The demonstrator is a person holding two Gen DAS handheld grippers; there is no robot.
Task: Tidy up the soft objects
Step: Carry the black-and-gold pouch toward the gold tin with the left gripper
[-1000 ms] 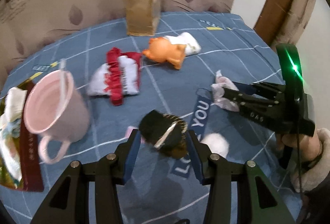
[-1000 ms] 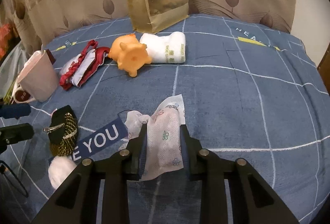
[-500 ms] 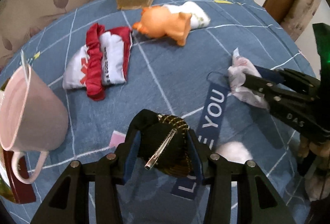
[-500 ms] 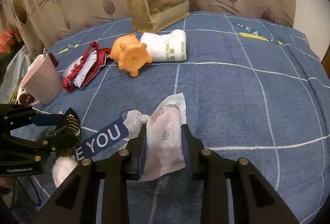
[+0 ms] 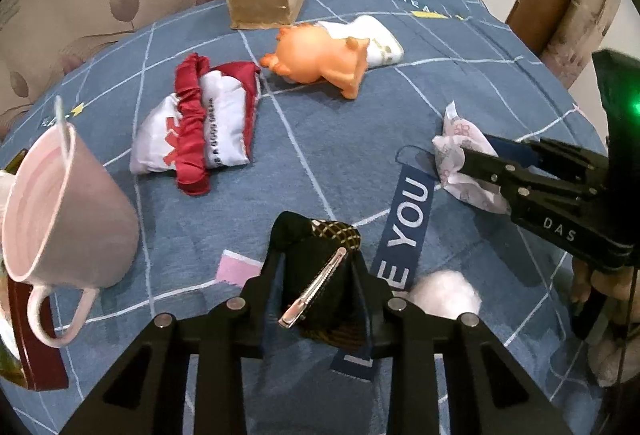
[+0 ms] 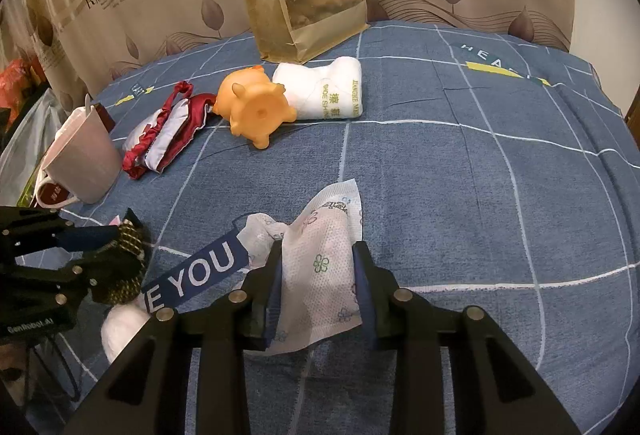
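The left gripper [image 5: 318, 277], whose jaws have just been closing, pinches a black fabric hair bow with a gold net and metal clip [image 5: 320, 275]; the right gripper [image 6: 316, 289] clamps a white floral-printed soft packet [image 6: 320, 267], both low over the blue checked bedspread [image 6: 460, 195]. The slick clip could let the bow twist out if lifted fast. Only the right view shows the packet's dotted face; only the left shows the clip.

Our left gripper [image 5: 318, 275] angled steeply down — jaws just been closing, pads now pressing black hair clip [image 5: 316, 271] between them. Our right gripper [image 6: 314, 287] also tilted down, jaws narrow — clamped on white floral packet [image 6: 320, 267]. Hand [image 5: 600, 287] behind right gripper partly visible at left view's edge.
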